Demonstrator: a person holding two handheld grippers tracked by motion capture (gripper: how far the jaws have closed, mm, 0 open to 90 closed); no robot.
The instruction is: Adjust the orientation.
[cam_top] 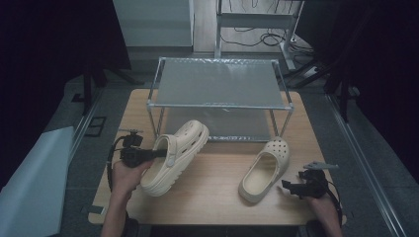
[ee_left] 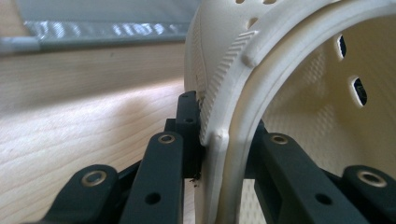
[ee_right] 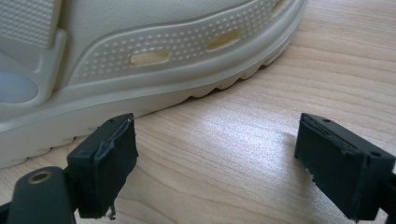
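Two cream clogs are on the wooden table [cam_top: 212, 197]. The left clog [cam_top: 180, 153] is tilted, its toe raised toward the shelf, and my left gripper [cam_top: 159, 153] is shut on its side rim. In the left gripper view the rim [ee_left: 219, 154] sits pinched between the black jaws, midpoint of my left gripper [ee_left: 215, 140]. The right clog [cam_top: 264, 170] lies flat on the table. My right gripper [cam_top: 286, 185] rests just right of its heel, open with nothing between the pads; the right gripper view puts my right gripper [ee_right: 215, 158] over bare wood, the clog's sole [ee_right: 154, 88] just beyond.
A two-level metal shelf rack [cam_top: 220, 84] stands at the back of the table, its lower level [cam_top: 217, 123] directly behind the clogs. The table's front edge lies close to both hands. Dark floor and cables surround the table.
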